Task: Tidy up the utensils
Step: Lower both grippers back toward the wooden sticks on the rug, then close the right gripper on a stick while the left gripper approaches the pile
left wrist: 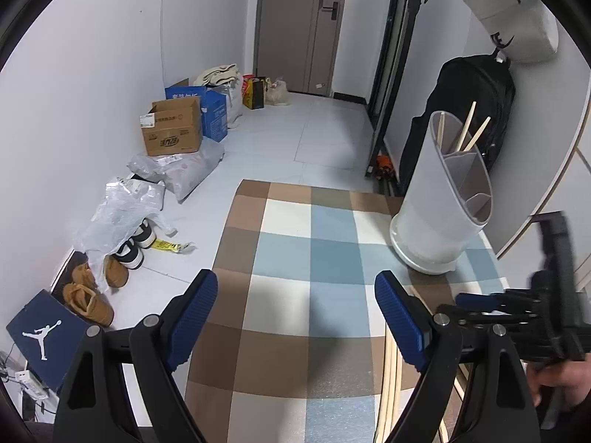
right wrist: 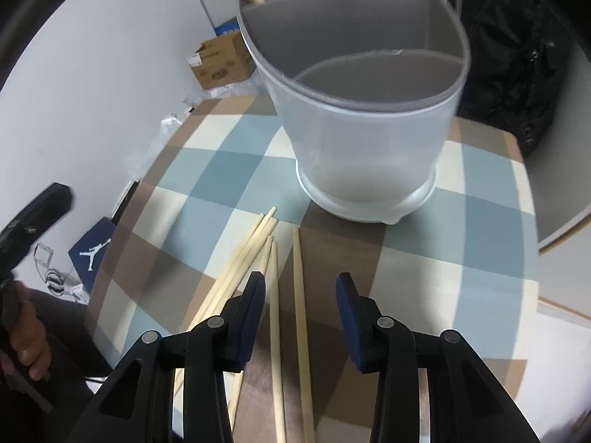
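Observation:
A white, divided utensil holder stands at the table's far right; it fills the upper right wrist view. Three wooden chopsticks stand in its back compartment. Several loose chopsticks lie on the checked tablecloth in front of the holder. My right gripper is open just above them, with two chopsticks lying between its fingers. It also shows at the right edge of the left wrist view. My left gripper is open and empty over the cloth, left of the holder.
A black backpack hangs behind the holder against the wall. On the floor left of the table lie cardboard boxes, plastic bags, shoes and a blue shoe box. A door stands at the back.

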The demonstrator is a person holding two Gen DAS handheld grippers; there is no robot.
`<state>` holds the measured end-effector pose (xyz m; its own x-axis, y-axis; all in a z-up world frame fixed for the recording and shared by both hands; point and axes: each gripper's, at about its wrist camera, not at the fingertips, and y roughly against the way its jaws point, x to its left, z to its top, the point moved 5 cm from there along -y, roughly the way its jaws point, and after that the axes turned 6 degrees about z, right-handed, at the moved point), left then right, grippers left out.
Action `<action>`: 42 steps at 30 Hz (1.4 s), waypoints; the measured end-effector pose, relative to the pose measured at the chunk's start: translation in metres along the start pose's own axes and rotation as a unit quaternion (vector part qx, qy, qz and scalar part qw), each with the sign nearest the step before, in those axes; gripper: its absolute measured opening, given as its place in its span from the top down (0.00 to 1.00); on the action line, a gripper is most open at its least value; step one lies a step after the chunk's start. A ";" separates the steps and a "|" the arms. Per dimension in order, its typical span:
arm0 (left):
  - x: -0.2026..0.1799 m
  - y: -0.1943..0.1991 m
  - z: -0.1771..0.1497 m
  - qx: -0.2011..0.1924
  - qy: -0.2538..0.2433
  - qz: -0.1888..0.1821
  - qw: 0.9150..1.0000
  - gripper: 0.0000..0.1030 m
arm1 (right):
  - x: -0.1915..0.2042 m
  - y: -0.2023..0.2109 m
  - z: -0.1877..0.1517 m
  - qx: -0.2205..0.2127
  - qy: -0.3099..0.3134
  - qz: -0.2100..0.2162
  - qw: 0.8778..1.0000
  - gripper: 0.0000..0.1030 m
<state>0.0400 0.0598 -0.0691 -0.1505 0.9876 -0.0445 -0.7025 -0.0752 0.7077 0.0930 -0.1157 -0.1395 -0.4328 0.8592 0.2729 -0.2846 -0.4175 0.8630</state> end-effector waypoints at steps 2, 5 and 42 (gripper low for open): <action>0.001 0.001 0.002 -0.004 -0.002 0.000 1.000 0.19 | 0.000 -0.007 0.002 0.006 0.006 -0.005 1.000 0.64; 0.000 -0.002 0.003 0.002 0.003 -0.008 1.000 0.19 | -0.002 -0.015 0.004 0.015 0.010 -0.013 1.000 0.64; -0.047 -0.041 -0.042 0.152 -0.079 -0.028 0.985 0.19 | 0.005 0.023 0.015 -0.057 0.048 -0.009 0.997 0.96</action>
<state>0.0466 0.0102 -0.1255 0.0089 1.0000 0.0045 -0.4615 0.0001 0.8871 0.0976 -0.1164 -0.1123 -0.5055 0.8367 0.2109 -0.3855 -0.4376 0.8123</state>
